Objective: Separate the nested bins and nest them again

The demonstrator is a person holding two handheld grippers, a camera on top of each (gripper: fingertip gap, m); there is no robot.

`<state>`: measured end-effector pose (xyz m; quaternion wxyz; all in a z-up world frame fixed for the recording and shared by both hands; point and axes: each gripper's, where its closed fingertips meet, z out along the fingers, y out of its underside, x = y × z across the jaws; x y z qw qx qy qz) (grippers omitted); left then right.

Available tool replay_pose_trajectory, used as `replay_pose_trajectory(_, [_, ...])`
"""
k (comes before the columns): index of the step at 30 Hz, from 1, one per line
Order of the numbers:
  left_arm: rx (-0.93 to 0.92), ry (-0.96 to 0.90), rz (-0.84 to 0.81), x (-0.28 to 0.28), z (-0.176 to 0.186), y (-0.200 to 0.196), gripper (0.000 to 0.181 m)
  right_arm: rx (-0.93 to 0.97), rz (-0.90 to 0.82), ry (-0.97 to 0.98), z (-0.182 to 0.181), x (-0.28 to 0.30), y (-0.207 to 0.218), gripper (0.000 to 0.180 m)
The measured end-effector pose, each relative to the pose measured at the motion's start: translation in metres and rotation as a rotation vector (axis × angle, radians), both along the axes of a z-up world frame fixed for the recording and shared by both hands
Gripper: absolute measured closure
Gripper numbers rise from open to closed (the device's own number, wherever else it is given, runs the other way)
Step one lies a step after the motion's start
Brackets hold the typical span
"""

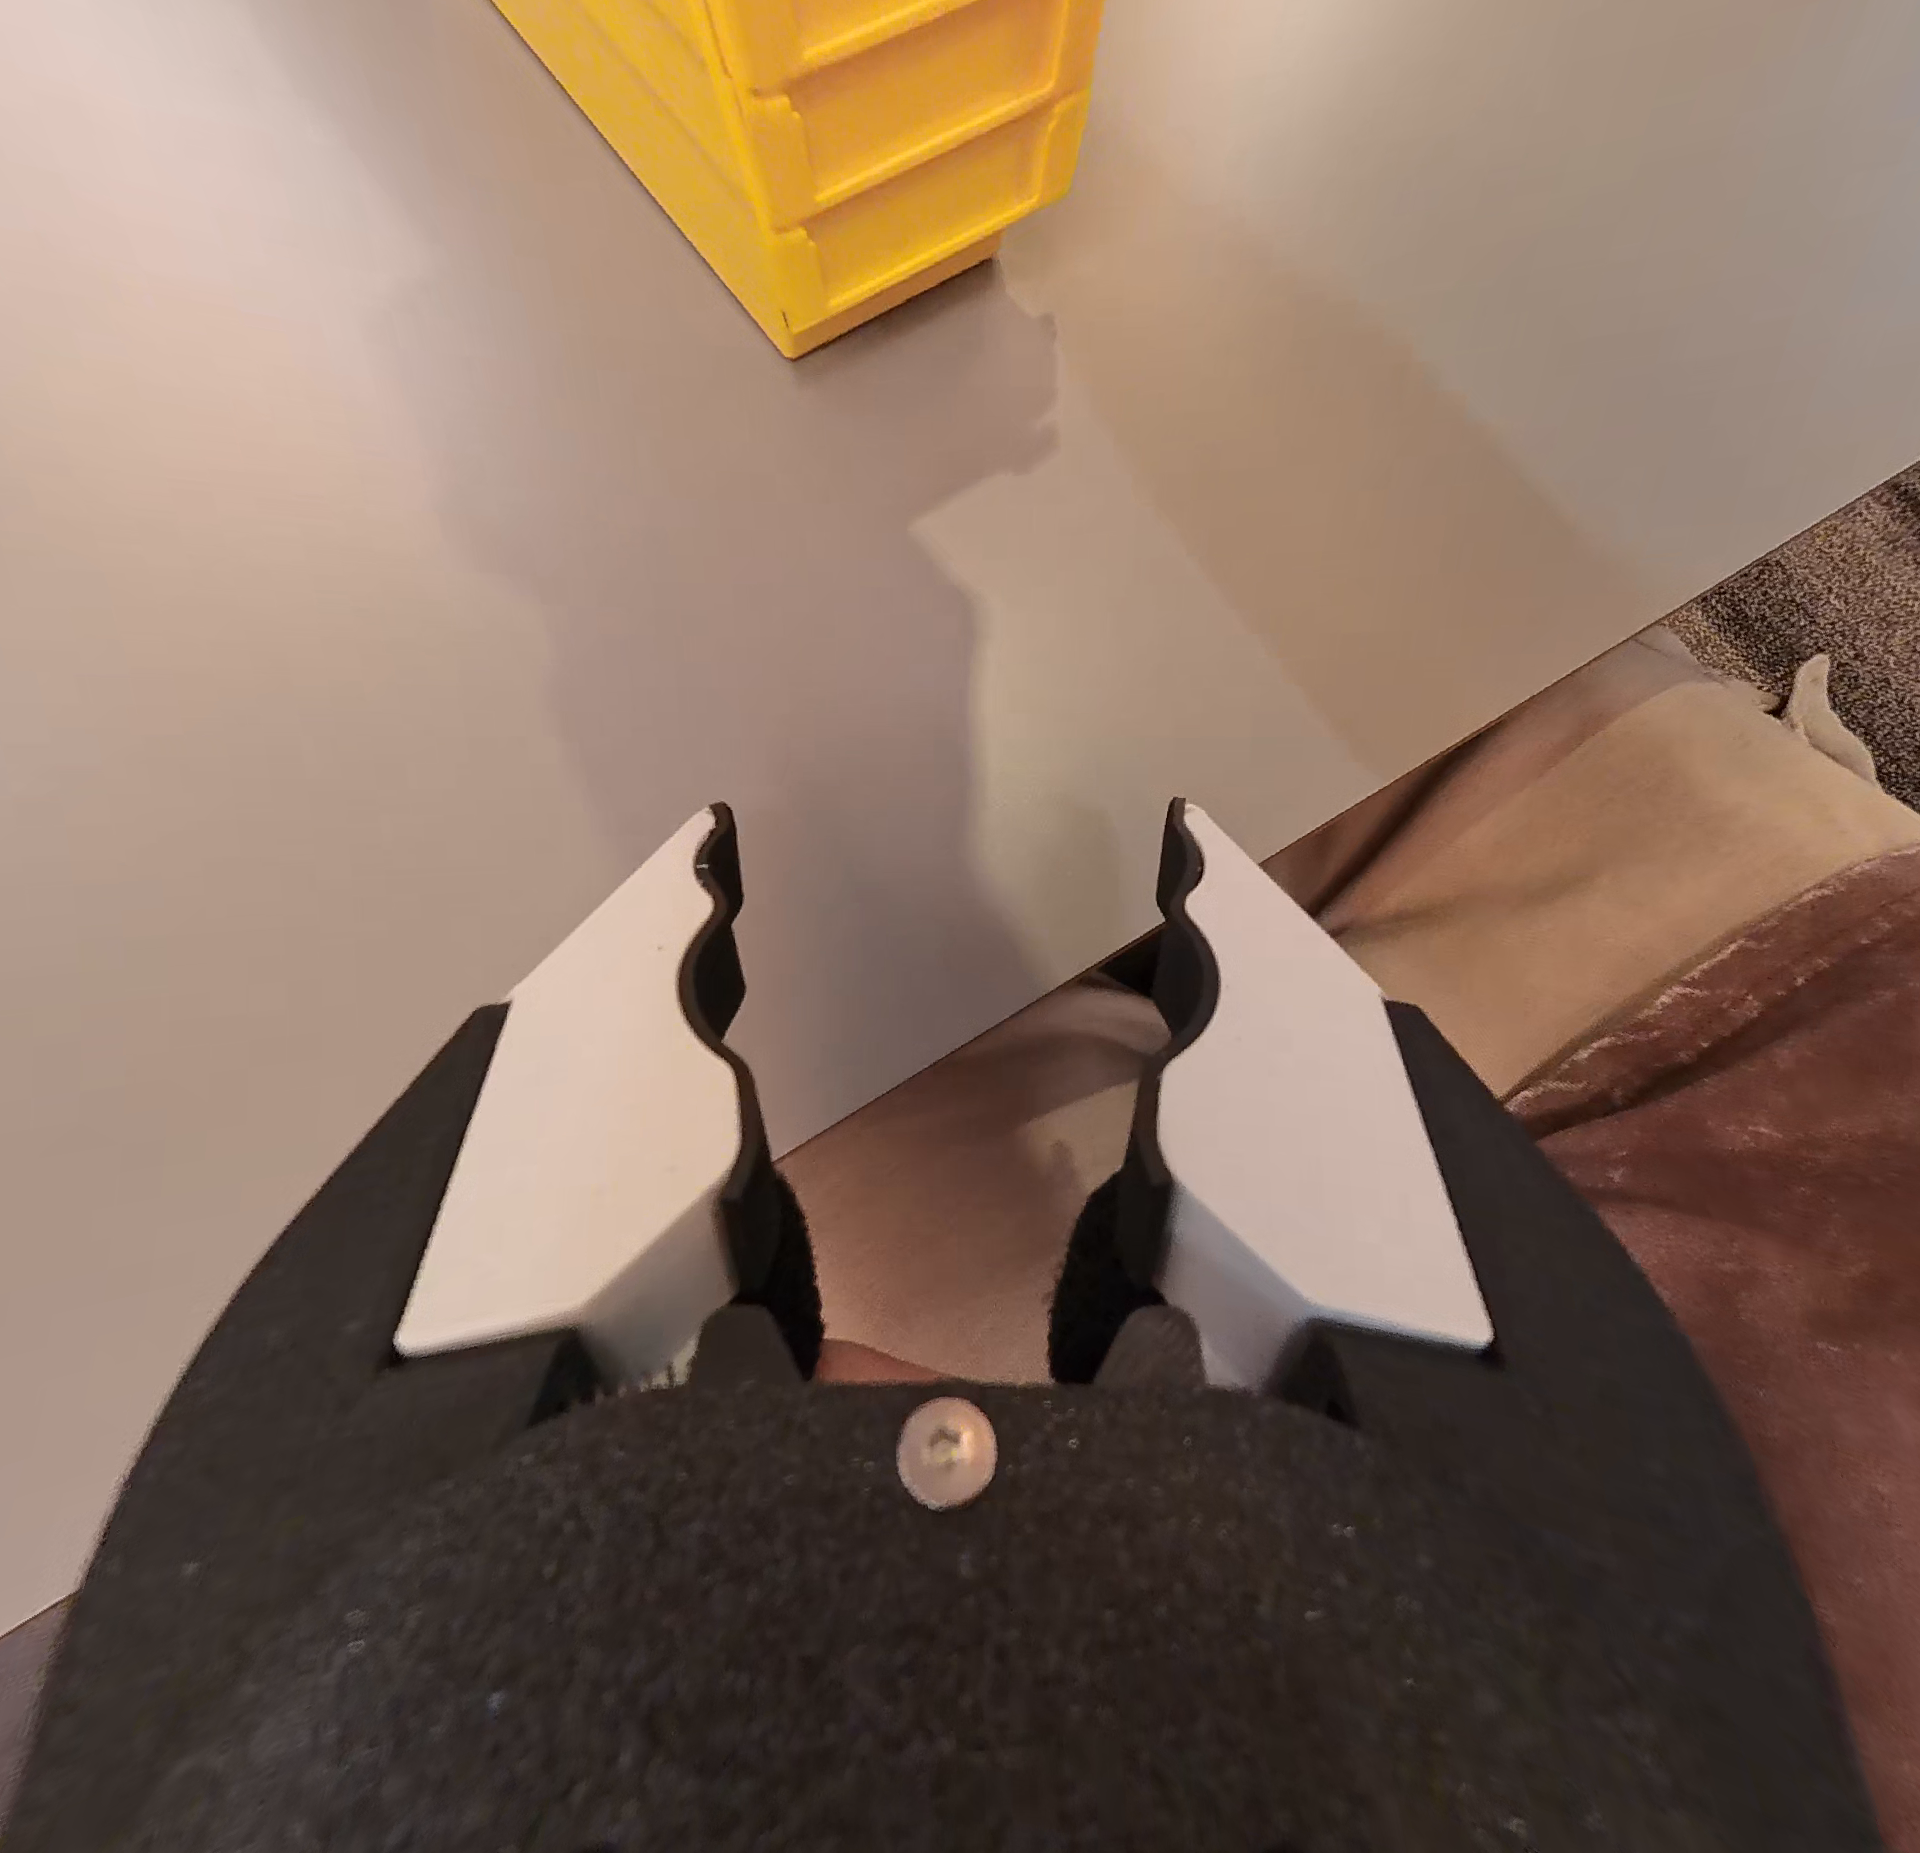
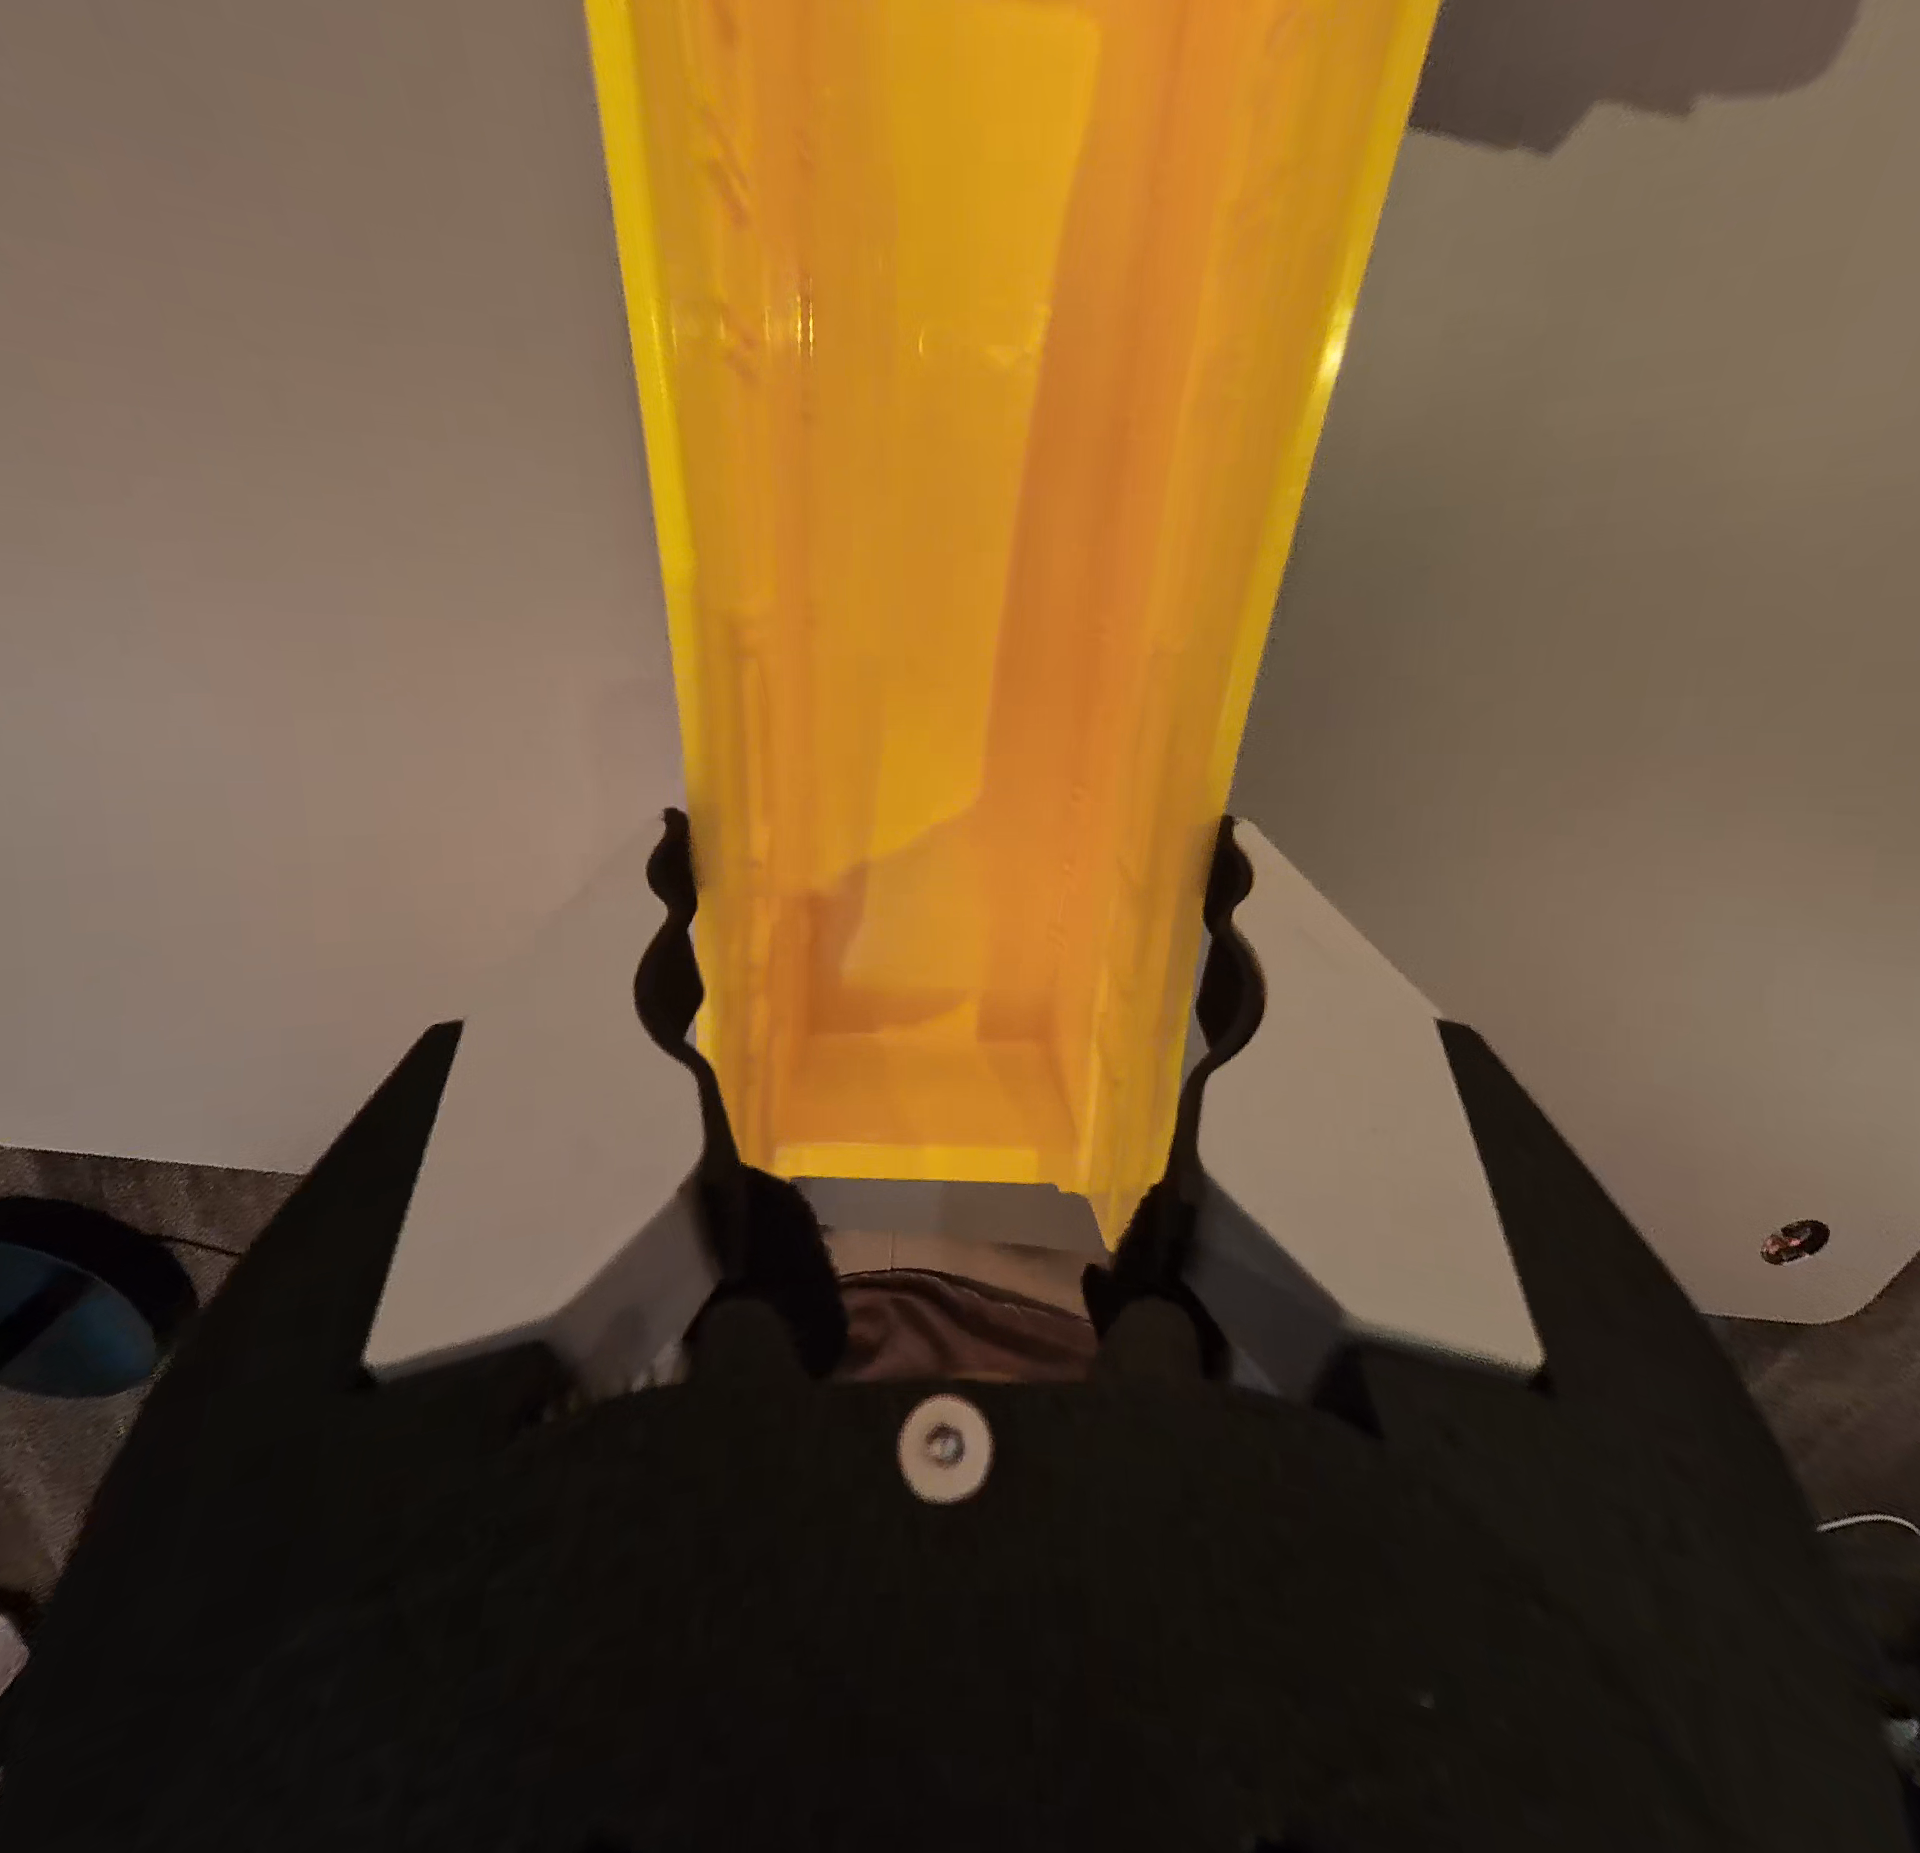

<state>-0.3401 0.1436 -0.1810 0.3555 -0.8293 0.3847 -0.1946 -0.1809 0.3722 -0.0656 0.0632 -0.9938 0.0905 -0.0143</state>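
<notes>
Grey matte desk (image 1: pixel 312 453) carried everything, lit warm, with soft shadows across it. Yellow nested bins (image 1: pixel 883 110) stood on it in the left wrist view, toward the top of frame, three stepped front lips visible one above the other, stack upright, bottom corner resting on the desk surface. Top of the stack was cut off by the frame edge.

In the right wrist view a yellow bin (image 2: pixel 987 556) ran long and narrow straight away from the camera, open side up, interior visible down to its near end wall. Right gripper (image 2: pixel 951 837) had its jaws set either side of that bin's near end, black wavy pads close against both outer side walls; left pad looked touching, right pad touching or just shy, cannot tell firmly because of blur. Bin end sat between the jaws. Whether this bin was lifted off the desk or resting on it could not be told.

Left gripper (image 1: pixel 951 827) hovered over the near desk edge, jaws spread wide, nothing between them, well apart from the yellow stack.

Outward: a person's beige trouser leg (image 1: pixel 1507 847) and a brown garment (image 1: pixel 1714 1232) showed below the desk edge in the left view. Grey carpet (image 1: pixel 1829 598) lay beyond. In the right view the desk corner (image 2: pixel 1766 1273) was rounded with a small metal fitting (image 2: pixel 1794 1242) near it, dark carpet below, and a dark blue round object (image 2: pixel 73 1315) at lower left, unidentifiable.
</notes>
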Motion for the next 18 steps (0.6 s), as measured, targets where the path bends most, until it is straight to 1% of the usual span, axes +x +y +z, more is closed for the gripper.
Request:
replay_pose_trajectory(3, [0.001, 0.003, -0.004, 0.001, 0.0, -0.001, 0.102, 0.029, 0.002, -0.016, 0.011, 0.001, 0.004, 0.085])
replay_pose_trajectory(5, [0.004, 0.004, -0.006, 0.001, 0.0, -0.002, 0.102, 0.084, -0.005, -0.021, 0.025, 0.002, 0.011, 0.087])
replay_pose_trajectory(7, [0.004, 0.009, -0.009, 0.002, -0.001, -0.002, 0.102, 0.1, -0.005, -0.018, 0.039, 0.001, 0.013, 0.087])
replay_pose_trajectory(12, [0.004, 0.009, -0.008, 0.001, -0.001, -0.003, 0.102, 0.094, 0.02, -0.01, 0.072, 0.006, 0.008, 0.088])
replay_pose_trajectory(18, [-0.005, 0.005, -0.014, 0.003, -0.001, -0.005, 0.102, 0.109, 0.032, 0.068, 0.117, 0.022, -0.008, 0.088])
